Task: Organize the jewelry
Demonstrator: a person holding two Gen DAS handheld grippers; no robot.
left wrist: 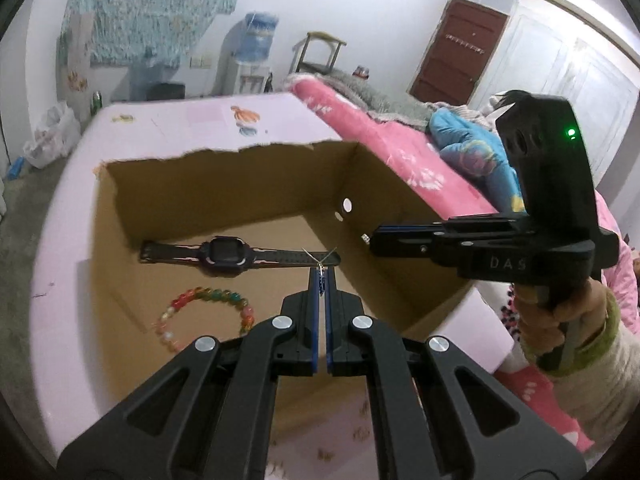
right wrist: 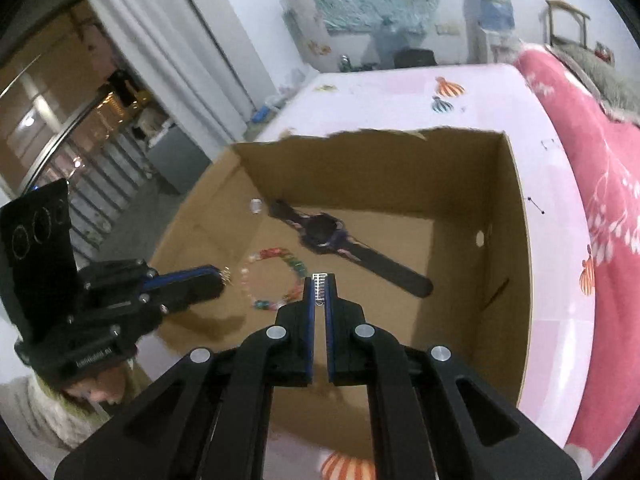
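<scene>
Left gripper (left wrist: 321, 276) is clamped on a tiny thin metal piece (left wrist: 320, 258), likely an earring or small pendant; wire ends splay out just past the tips. In the right wrist view the same gripper (right wrist: 222, 276) shows small gold loops at its tip. Right gripper (right wrist: 319, 290) is pinched on a small silver ladder-like piece (right wrist: 319, 285) held between its blue pads (right wrist: 308, 292); can't tell the exact type.

Both grippers hover over the open cardboard box (left wrist: 224, 188), which sits on a pink table (left wrist: 192, 120). Ahead of the left tips, on the box floor: a dark smartwatch (left wrist: 224, 258) lying flat. Below and left of the tips: a multicolour bead bracelet (left wrist: 208, 314). From the right gripper, the bracelet (right wrist: 276, 280) is just left of the tips and the watch (right wrist: 332, 236) is ahead.

Handling judgement: both held pieces are very light, thin, and probably bendable and slippery, so pinch at the tips only and release low so they don't bounce. Bracelet is likely elastic and floppy; take one side of the bead ring. Watch is heavier with a flexible strap; grab across the case or the strap next to it.
</scene>
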